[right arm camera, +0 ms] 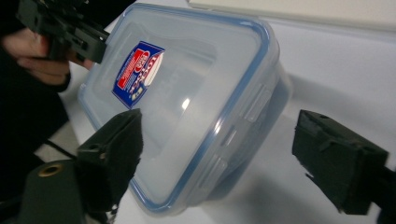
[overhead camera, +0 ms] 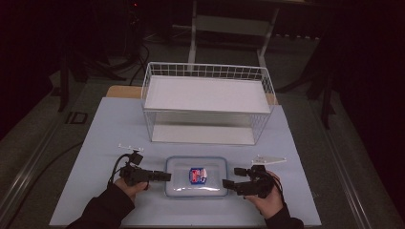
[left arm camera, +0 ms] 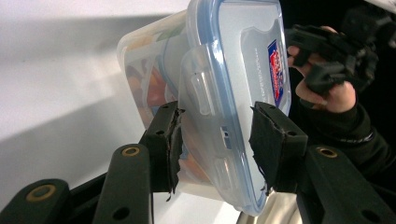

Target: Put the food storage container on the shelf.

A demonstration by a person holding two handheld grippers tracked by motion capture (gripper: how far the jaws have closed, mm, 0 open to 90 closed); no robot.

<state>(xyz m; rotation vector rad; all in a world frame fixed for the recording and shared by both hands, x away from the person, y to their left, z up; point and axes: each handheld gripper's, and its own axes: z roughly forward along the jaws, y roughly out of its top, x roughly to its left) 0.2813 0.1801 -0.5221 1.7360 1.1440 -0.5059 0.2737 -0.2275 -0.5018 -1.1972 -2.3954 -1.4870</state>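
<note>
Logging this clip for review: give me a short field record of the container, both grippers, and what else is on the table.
container: clear lidded box, blue-rimmed lid with a red-blue label, on the table's near edge
left gripper: jaws shut on the box's end by a latch
right gripper: jaws open astride the opposite end, pads not touching
behind: white wire basket
surface: pale table

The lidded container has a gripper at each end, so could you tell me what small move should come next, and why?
Probably close the right gripper on its end of the container. The left gripper already clamps the opposite end flap, while the right fingers stand wide, one above the lid, one clear of the wall.
</note>
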